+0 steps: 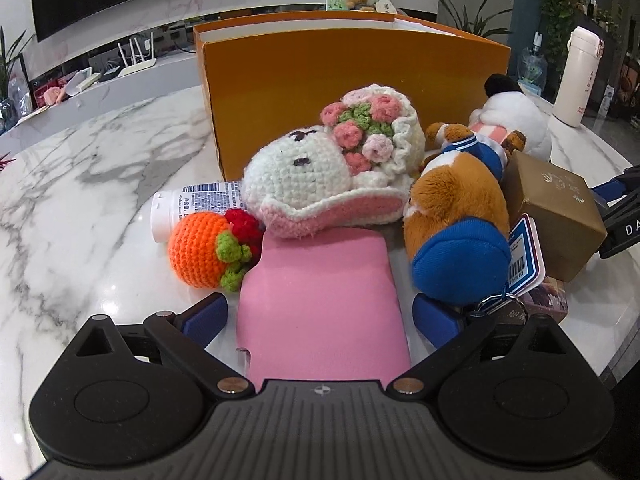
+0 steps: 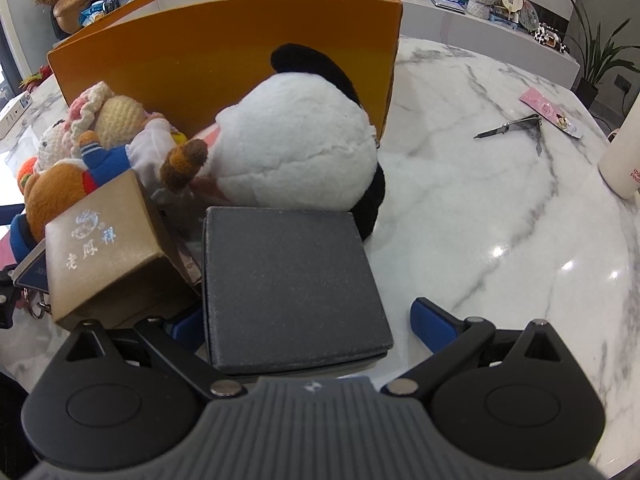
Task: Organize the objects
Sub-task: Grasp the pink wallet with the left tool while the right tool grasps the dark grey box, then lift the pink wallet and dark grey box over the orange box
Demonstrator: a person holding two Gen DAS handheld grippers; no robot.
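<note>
In the left wrist view a flat pink pad (image 1: 320, 304) lies on the marble table, and my left gripper (image 1: 320, 318) stands open around it with a gap on each side. Just past it lie a crocheted white bunny (image 1: 320, 168), an orange crocheted fruit (image 1: 200, 252) and a brown bear plush with a blue cap (image 1: 452, 216). The right wrist view has a dark grey box (image 2: 292, 288) between the fingers of my open right gripper (image 2: 308, 316); the right finger (image 2: 434, 324) is clear of it. A panda plush (image 2: 296, 148) and a gold box (image 2: 104, 248) flank it.
A tall orange box (image 1: 340, 80) with an open top stands behind the pile, the same orange box (image 2: 224, 40) in the right view. A white tube (image 1: 180, 208) lies by it. A white bottle (image 2: 624, 160), a folding metal tool (image 2: 516, 128) and a pink packet (image 2: 548, 108) sit at the right.
</note>
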